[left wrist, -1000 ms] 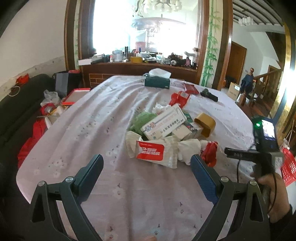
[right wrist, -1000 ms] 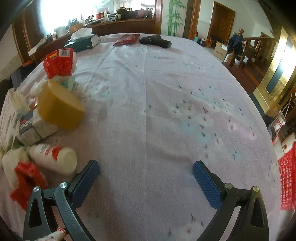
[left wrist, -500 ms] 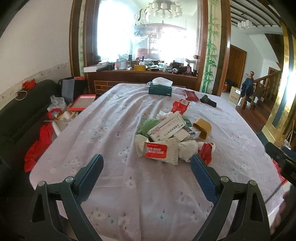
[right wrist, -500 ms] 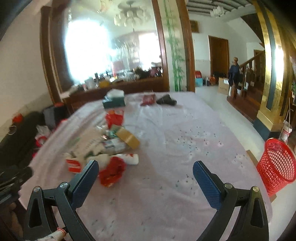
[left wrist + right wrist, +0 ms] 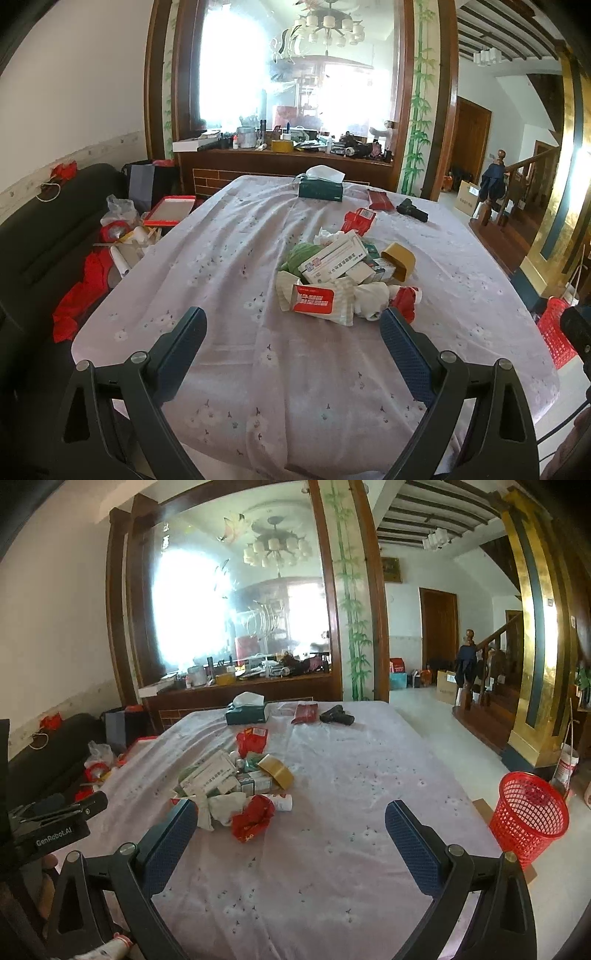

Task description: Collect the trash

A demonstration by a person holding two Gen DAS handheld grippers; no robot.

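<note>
A pile of trash [image 5: 343, 273] lies mid-table on the lilac cloth: a wet-wipe pack with a red label [image 5: 314, 301], white boxes, a tape roll [image 5: 399, 258], crumpled tissue, a red wrapper [image 5: 404, 297]. The same pile shows in the right wrist view [image 5: 236, 786], with the red wrapper [image 5: 253, 821] nearest. My left gripper [image 5: 291, 332] is open and empty, short of the pile near the table's front edge. My right gripper [image 5: 290, 823] is open and empty, to the right of the pile. A red mesh bin [image 5: 528, 812] stands on the floor at the right.
A green tissue box [image 5: 320, 188], a red packet [image 5: 380, 201] and a black tool [image 5: 412, 210] lie at the far end. A dark sofa with clutter [image 5: 110, 243] runs along the left. A wooden counter [image 5: 288, 162] stands behind. Stairs rise at the right.
Both grippers have pulled back and risen from the table, so the pile looks smaller and farther. The right view has swung up from the cloth to the room and bin.
</note>
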